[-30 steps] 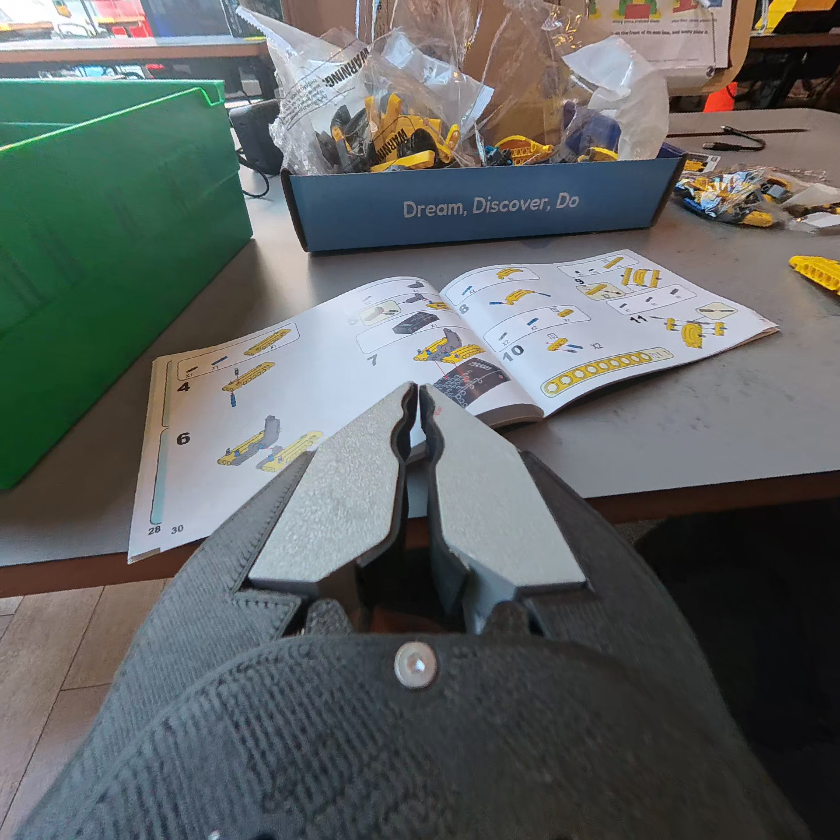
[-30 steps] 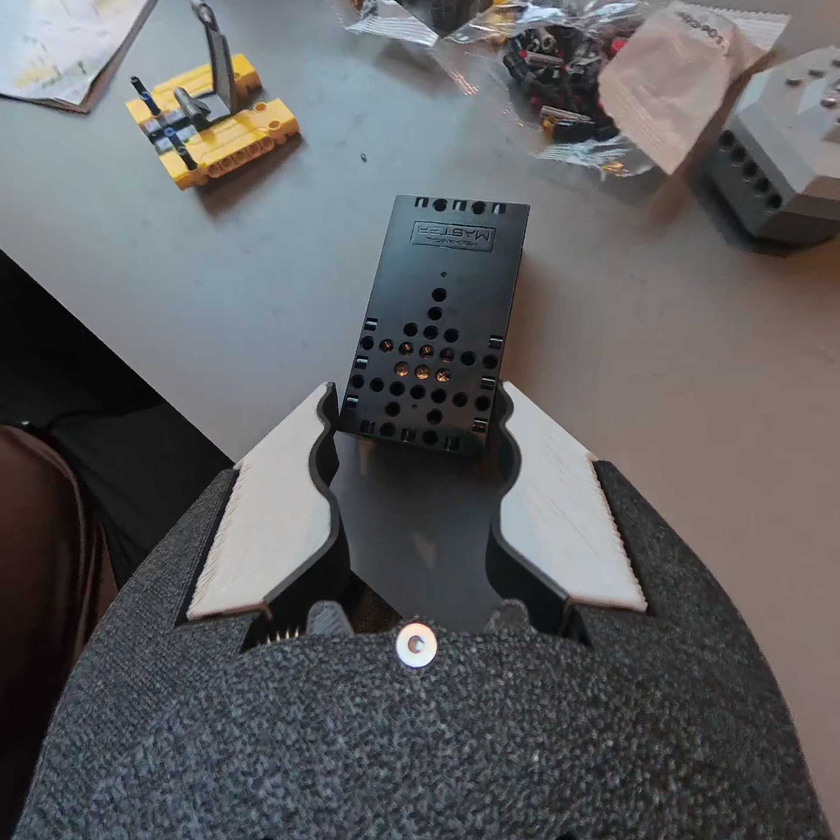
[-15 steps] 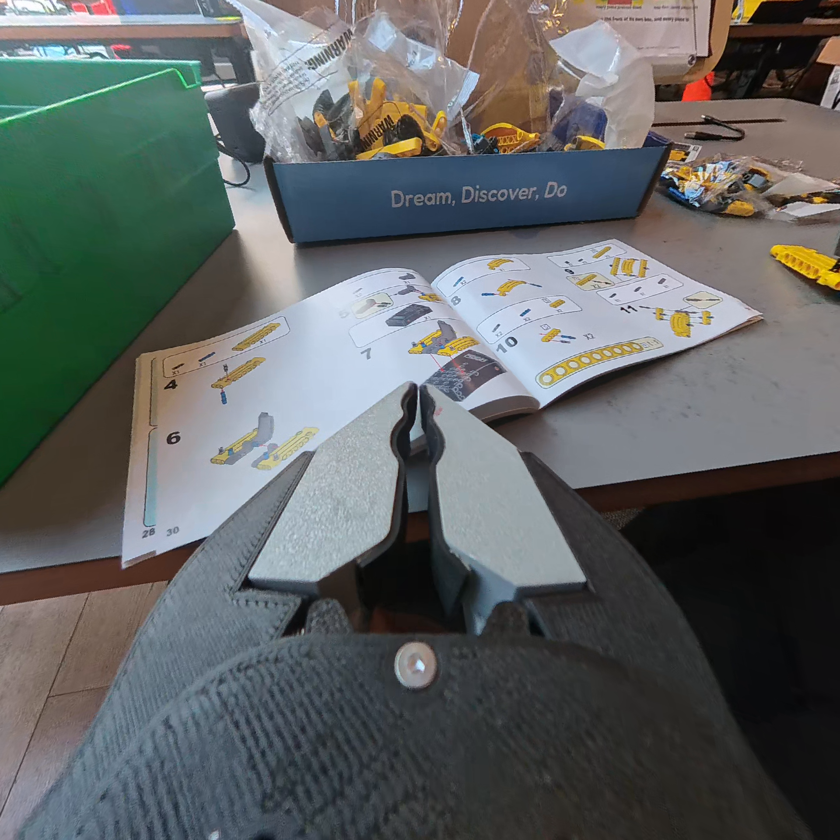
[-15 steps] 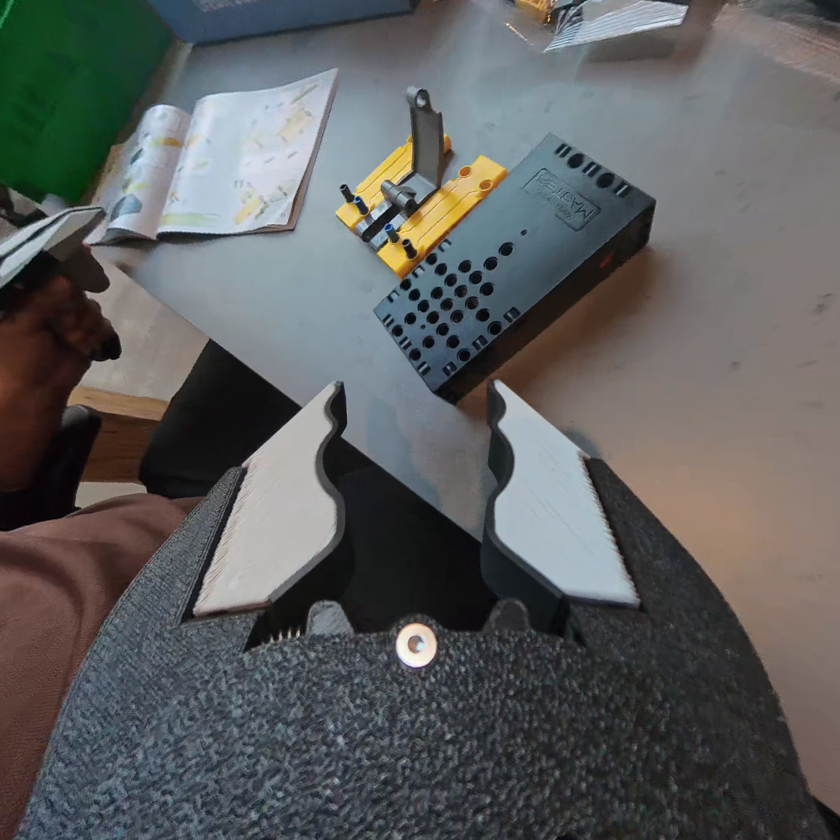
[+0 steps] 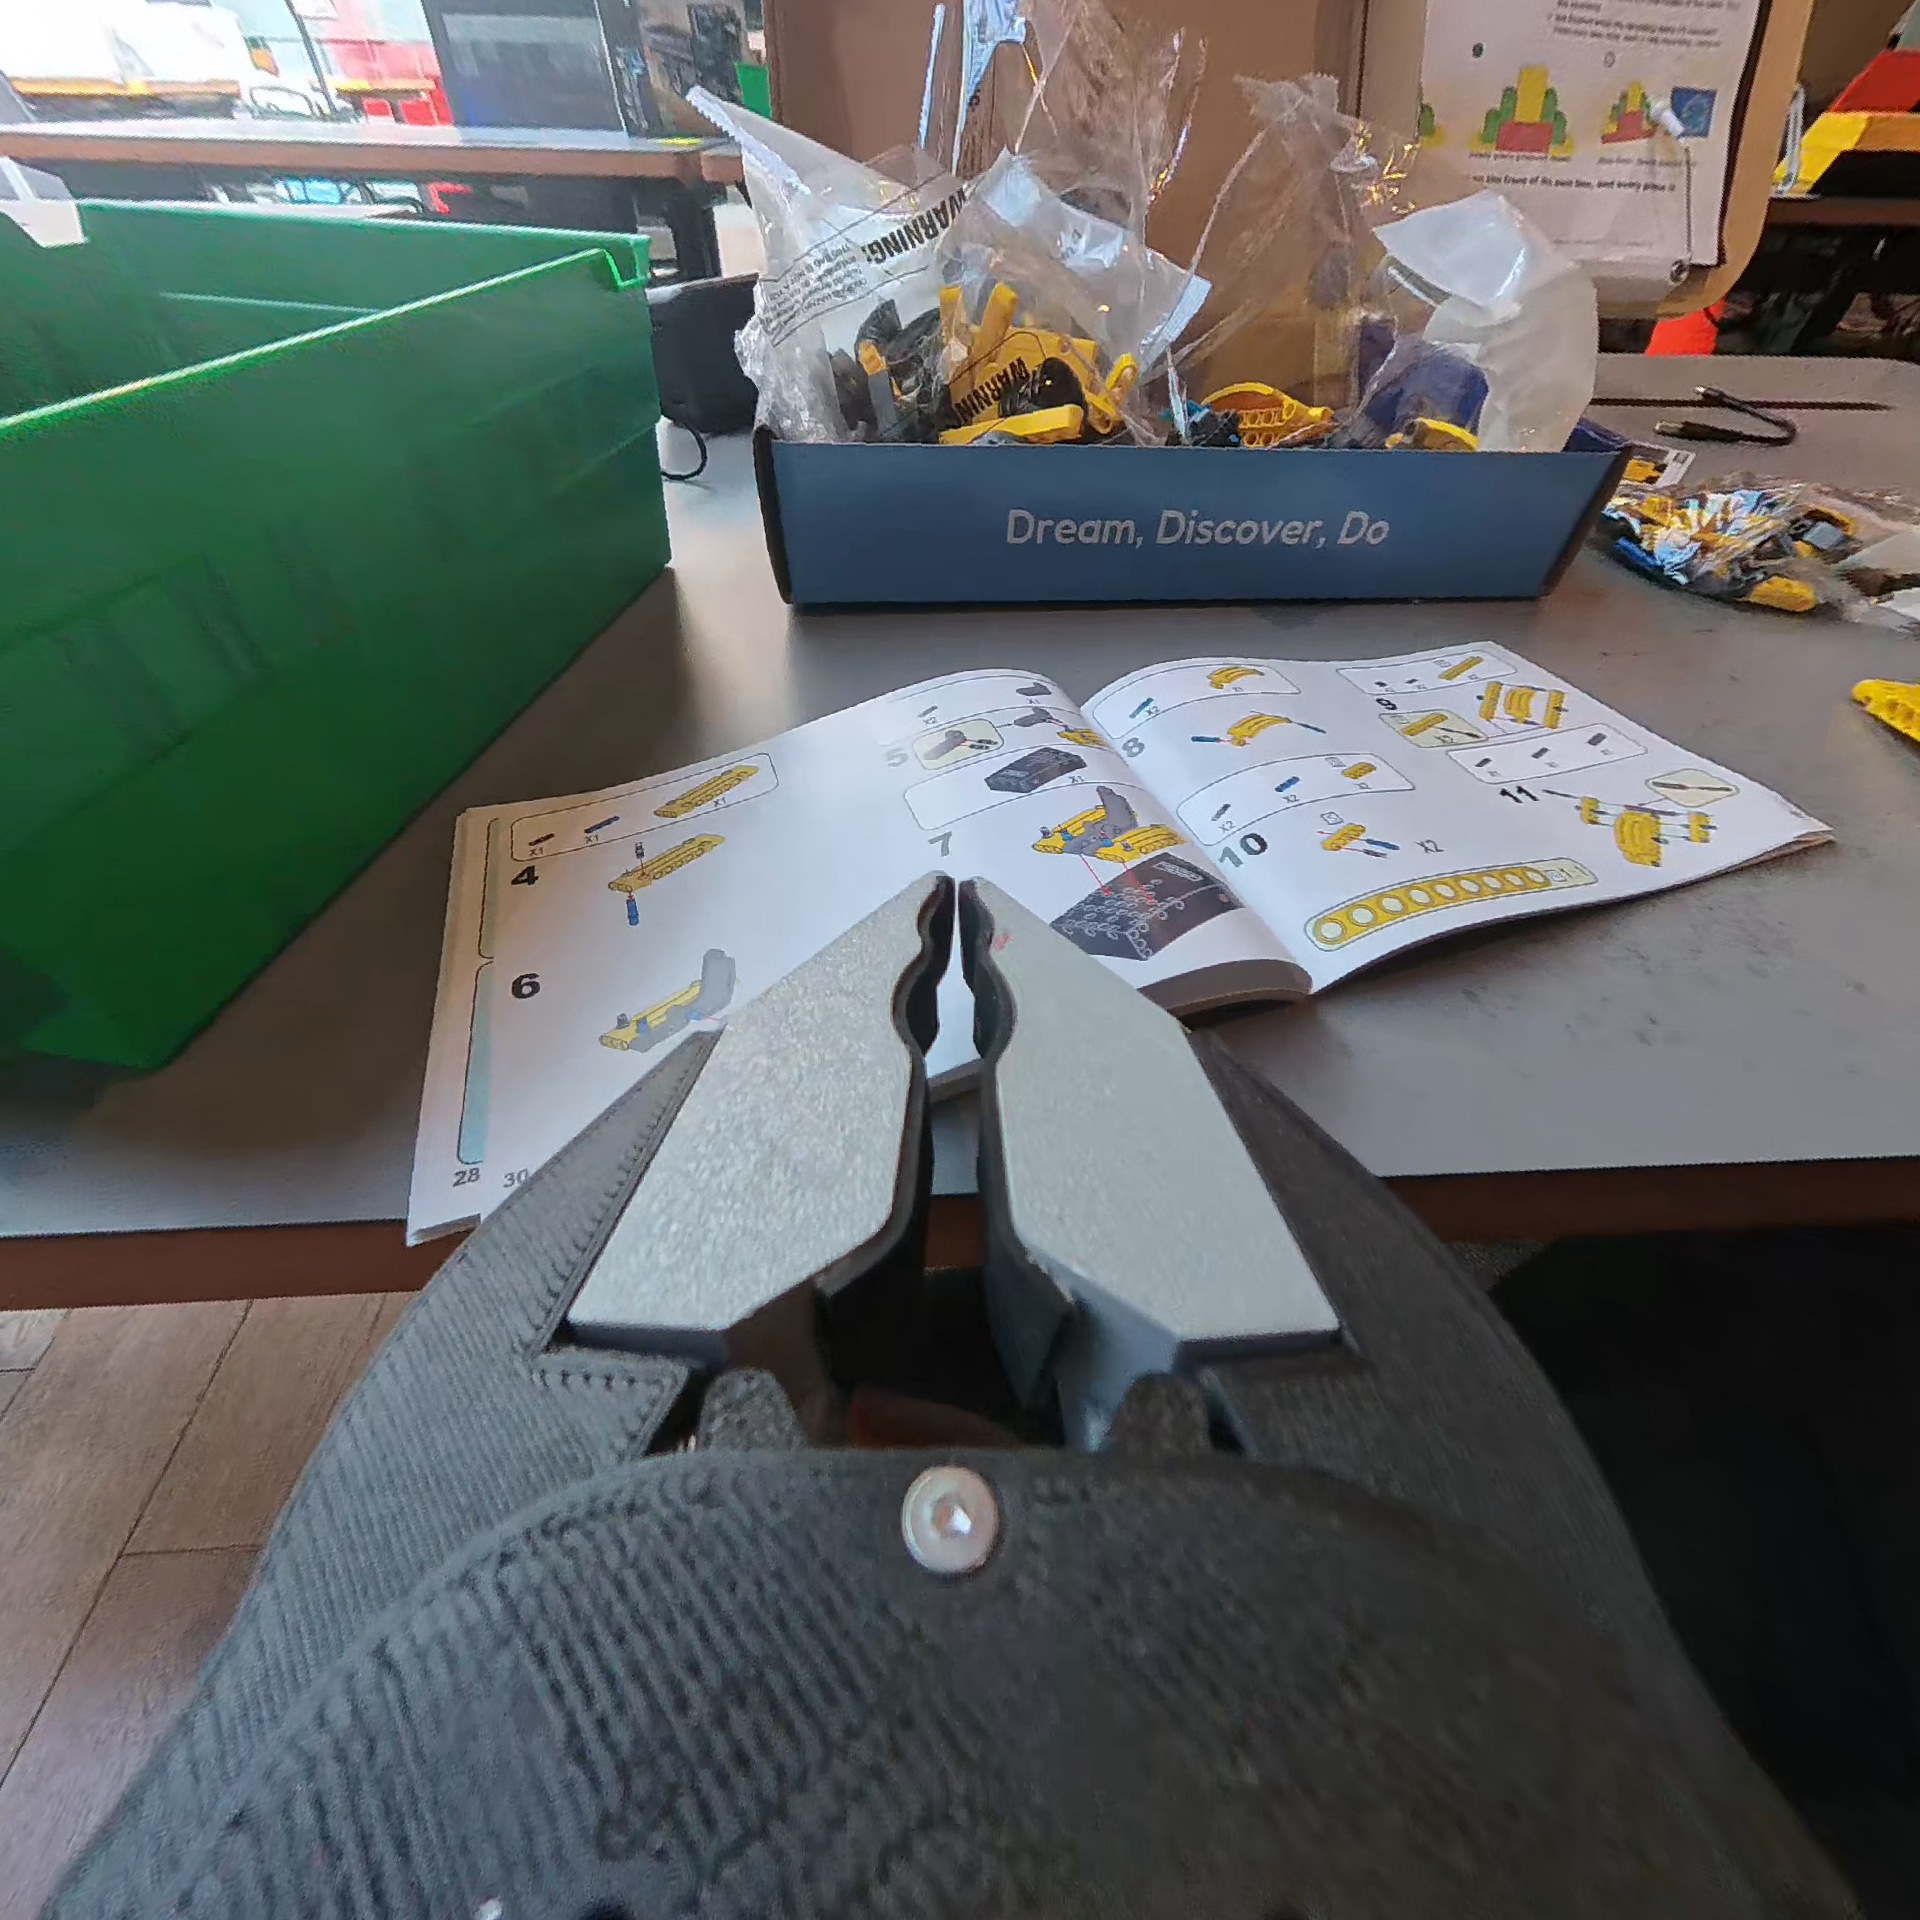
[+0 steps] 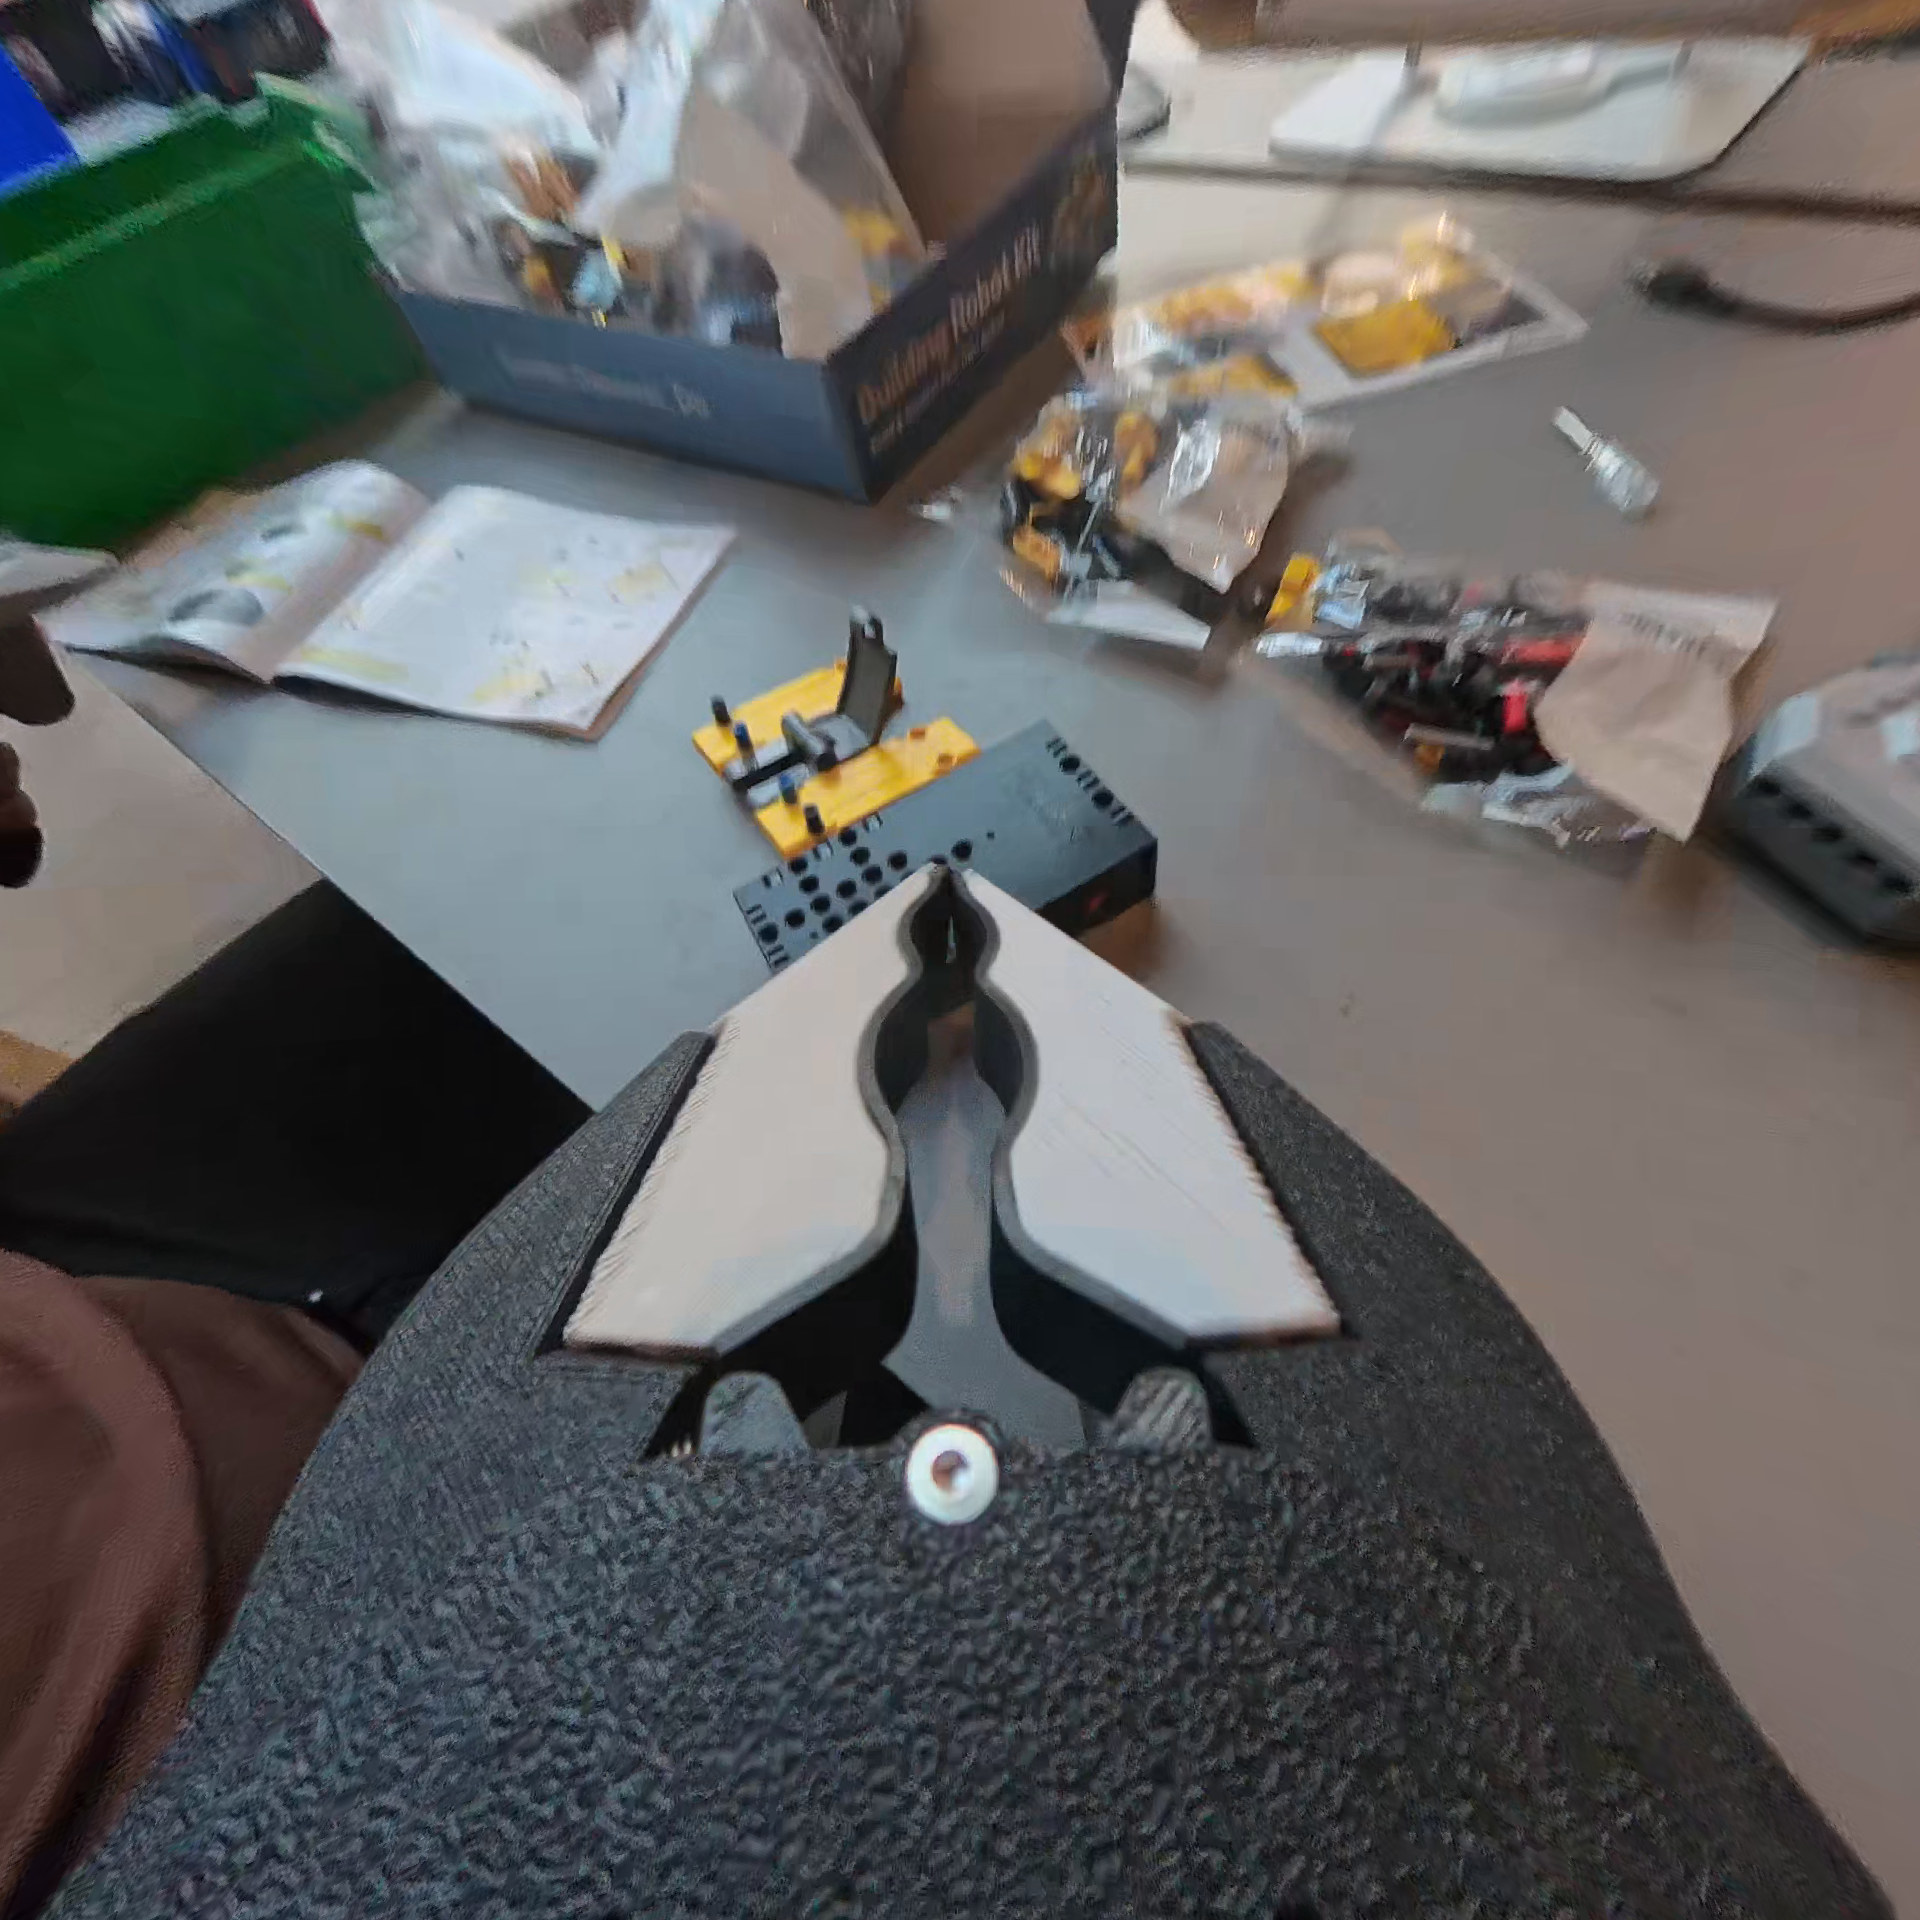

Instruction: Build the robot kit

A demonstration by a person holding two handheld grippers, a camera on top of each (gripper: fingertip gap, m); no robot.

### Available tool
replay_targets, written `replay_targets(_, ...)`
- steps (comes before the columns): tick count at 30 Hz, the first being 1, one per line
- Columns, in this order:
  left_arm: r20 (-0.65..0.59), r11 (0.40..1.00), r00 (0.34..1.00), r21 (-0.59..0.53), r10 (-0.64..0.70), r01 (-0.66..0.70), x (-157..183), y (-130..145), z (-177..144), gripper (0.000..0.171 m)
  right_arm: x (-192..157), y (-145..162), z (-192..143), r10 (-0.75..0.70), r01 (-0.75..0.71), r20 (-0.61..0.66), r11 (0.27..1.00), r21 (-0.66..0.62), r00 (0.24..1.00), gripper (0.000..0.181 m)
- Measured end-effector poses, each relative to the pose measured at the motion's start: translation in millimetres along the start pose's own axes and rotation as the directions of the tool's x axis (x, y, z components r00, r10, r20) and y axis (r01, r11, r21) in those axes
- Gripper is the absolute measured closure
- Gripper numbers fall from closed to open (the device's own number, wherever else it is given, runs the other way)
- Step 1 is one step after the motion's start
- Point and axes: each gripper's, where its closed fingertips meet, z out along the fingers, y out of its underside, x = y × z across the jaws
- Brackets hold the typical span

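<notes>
The right tongs [image 6: 948, 883], a moment ago spread around the black perforated block [image 6: 966, 847], now hang closed and empty above it, while the left tongs [image 5: 956, 899] stay closed over the booklet [image 5: 1091, 821] at the desk's [image 5: 1558, 1070] near edge.

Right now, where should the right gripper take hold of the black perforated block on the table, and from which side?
Probably across its two long sides, at the near end. The black perforated block lies flat on the table, and the yellow assembly sits close against its far-left long side, so the near end, towards the table edge, looks clearer. The right gripper is shut and would need to open first.
</notes>
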Motion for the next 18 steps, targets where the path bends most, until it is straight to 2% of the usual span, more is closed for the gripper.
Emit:
replay_targets(2, -0.002, 1.0, 1.0, 0.004, 0.013, -0.013, 1, 0, 0, 0.171, 9, -23, -13, 0.033, -0.031, -0.019, 0.993, 0.116, 0.999, 0.181)
replay_targets(4, -0.01, 1.0, 1.0, 0.013, 0.02, -0.019, 2, -2, 0, 0.171, 33, -34, -23, 0.099, -0.082, -0.098, 0.982, 0.17, 0.99, 0.181)
replay_targets(6, -0.013, 1.0, 1.0, 0.014, 0.021, -0.021, 3, -1, 1, 0.171, 52, -23, -21, 0.119, -0.107, -0.136, 0.99, 0.09, 0.984, 0.172)
replay_targets(9, -0.007, 0.999, 0.999, 0.009, 0.049, -0.049, 4, 4, 3, 0.171, 63, 0, -14, 0.066, -0.071, -0.15, 0.997, -0.031, 0.986, 0.172)
replay_targets(12, 0.025, 0.995, 0.995, 0.039, 0.093, -0.094, -1, 5, 0, 0.171, 65, 9, -13, 0.011, -0.016, -0.172, 1.0, -0.024, 0.985, 0.172)
replay_targets(14, 0.025, 0.997, 0.997, 0.049, 0.067, -0.068, -2, 6, -2, 0.171, 60, 17, -12, -0.004, 0.0, -0.136, 0.999, -0.032, 0.991, 0.172)
replay_targets(18, 0.016, 0.996, 0.998, 0.065, 0.062, -0.063, 6, 6, 0, 0.171, 53, 16, -15, 0.047, -0.046, -0.075, 0.999, 0.015, 0.996, 0.172)
